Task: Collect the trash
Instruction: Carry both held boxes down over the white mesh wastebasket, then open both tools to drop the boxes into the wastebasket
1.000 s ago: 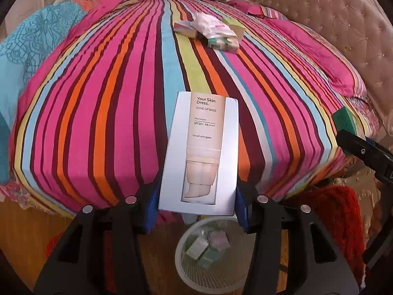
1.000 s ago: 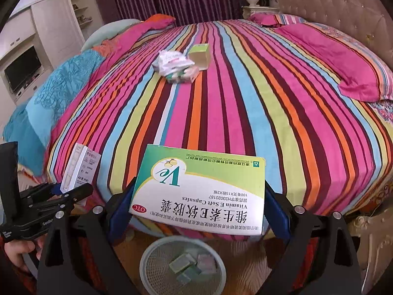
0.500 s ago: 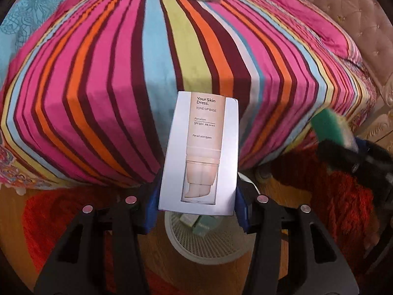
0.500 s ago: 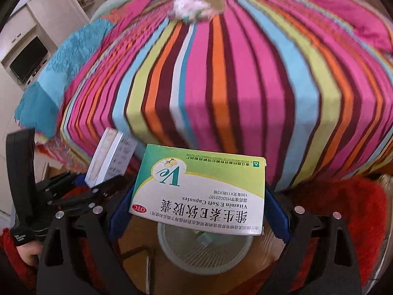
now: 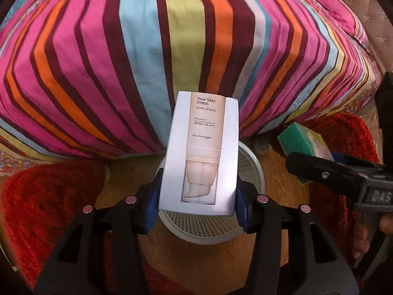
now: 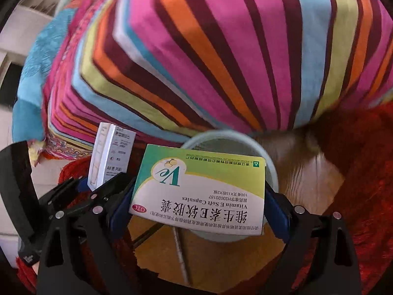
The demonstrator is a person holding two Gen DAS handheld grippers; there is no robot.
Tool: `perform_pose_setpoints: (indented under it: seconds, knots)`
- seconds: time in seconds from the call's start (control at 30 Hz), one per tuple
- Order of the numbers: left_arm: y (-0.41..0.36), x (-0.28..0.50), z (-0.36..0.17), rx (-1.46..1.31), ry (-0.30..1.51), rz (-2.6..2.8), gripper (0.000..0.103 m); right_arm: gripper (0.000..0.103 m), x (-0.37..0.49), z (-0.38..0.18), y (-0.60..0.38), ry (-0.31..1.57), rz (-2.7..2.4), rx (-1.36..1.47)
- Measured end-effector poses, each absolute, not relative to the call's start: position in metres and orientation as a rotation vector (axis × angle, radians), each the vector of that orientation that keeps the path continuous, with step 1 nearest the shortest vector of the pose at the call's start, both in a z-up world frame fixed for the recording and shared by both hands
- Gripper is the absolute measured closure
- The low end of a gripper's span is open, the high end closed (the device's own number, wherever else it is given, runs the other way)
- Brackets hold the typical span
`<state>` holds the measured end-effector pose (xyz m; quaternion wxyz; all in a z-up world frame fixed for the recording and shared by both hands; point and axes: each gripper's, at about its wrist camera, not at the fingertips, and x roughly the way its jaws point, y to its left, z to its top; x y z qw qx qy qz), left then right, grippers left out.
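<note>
My left gripper [image 5: 197, 196] is shut on a white skin-cream box [image 5: 200, 152], held upright over the white mesh trash basket [image 5: 250, 164] on the floor. My right gripper [image 6: 199, 211] is shut on a green-and-white vitamin capsule box [image 6: 199, 189], hanging above the same basket [image 6: 270, 162]. In the left wrist view the vitamin box [image 5: 304, 142] and the right gripper's black frame show at the right edge. The right wrist view has the cream box [image 6: 110, 157] in the left gripper at its left side. The basket's inside is mostly hidden behind both boxes.
The striped bed cover [image 5: 172, 49] drops down just behind the basket. Red shaggy rug [image 5: 44, 201] lies left and right of it on the wooden floor [image 5: 208, 265]. A padded headboard [image 5: 368, 19] stands at the far right. A person's fingers [image 5: 363, 236] hold the right gripper.
Both grippers have sunk and tipped downward with their boxes still held. The bed top and its pile of packets have left view; the basket now sits right under the boxes.
</note>
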<state>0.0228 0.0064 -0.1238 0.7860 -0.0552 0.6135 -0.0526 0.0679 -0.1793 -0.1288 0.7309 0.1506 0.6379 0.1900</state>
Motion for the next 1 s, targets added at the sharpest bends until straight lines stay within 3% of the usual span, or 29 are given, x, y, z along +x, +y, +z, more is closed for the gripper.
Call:
perform_pose_setpoints:
  seconds: [0.9,0.97,1.0]
  knots:
    - [0.011,0.03,-0.201,-0.255,1.664,-0.109,0.053,0.015,0.085,-0.208,-0.165,1.697,0.325,0.475]
    - [0.009,0.03,-0.204,-0.263,1.684,-0.107,0.051,0.015,0.085,-0.212,-0.163,1.719,0.328,0.484]
    - [0.01,0.03,-0.205,-0.263,1.694,-0.099,0.039,0.013,0.085,-0.215,-0.162,1.733,0.33,0.484]
